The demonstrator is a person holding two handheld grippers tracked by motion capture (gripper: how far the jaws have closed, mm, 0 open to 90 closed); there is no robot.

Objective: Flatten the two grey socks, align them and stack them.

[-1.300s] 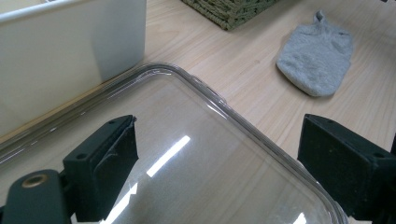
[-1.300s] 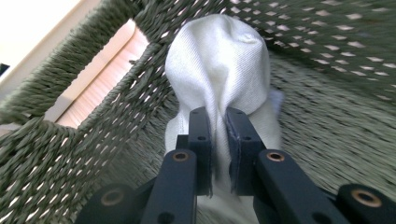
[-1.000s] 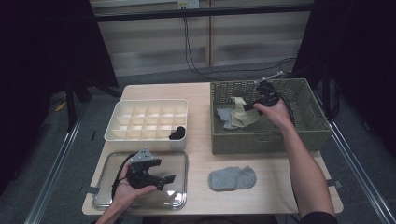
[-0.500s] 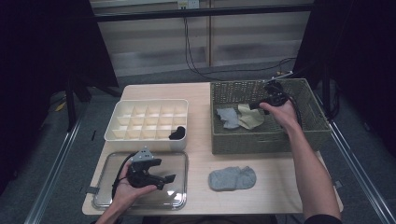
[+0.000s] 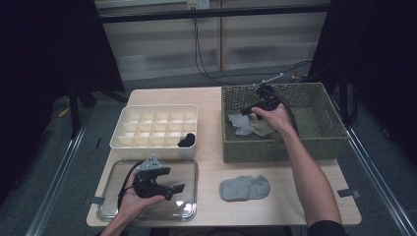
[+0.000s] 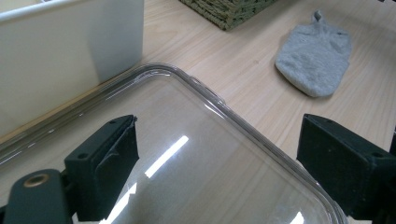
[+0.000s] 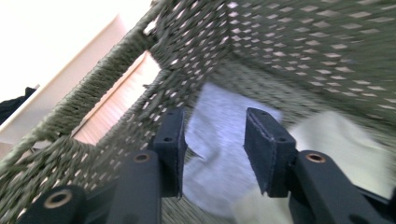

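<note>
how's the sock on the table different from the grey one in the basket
The table sock lies flat and spread out on bare wood, away from both claws. The basket sock is crumpled against the basket wall beside a pale sock, with the right claw open just over it. Both are grey.

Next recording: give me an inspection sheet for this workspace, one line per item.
Surface: light wooden table, no spills seen.
Job's things: green wicker basket holds a pale grey sock and a cream sock; another grey sock lies on the table in front of it.
Clutter: white divided tray with a black item in a front-right compartment; clear lid flat on the table.
Grippers: right gripper open, jaws above the pale grey sock inside the basket; left gripper open over the clear lid.
Cables: black cables behind the table.
Surroundings: dark, metal rails beside the table.
</note>
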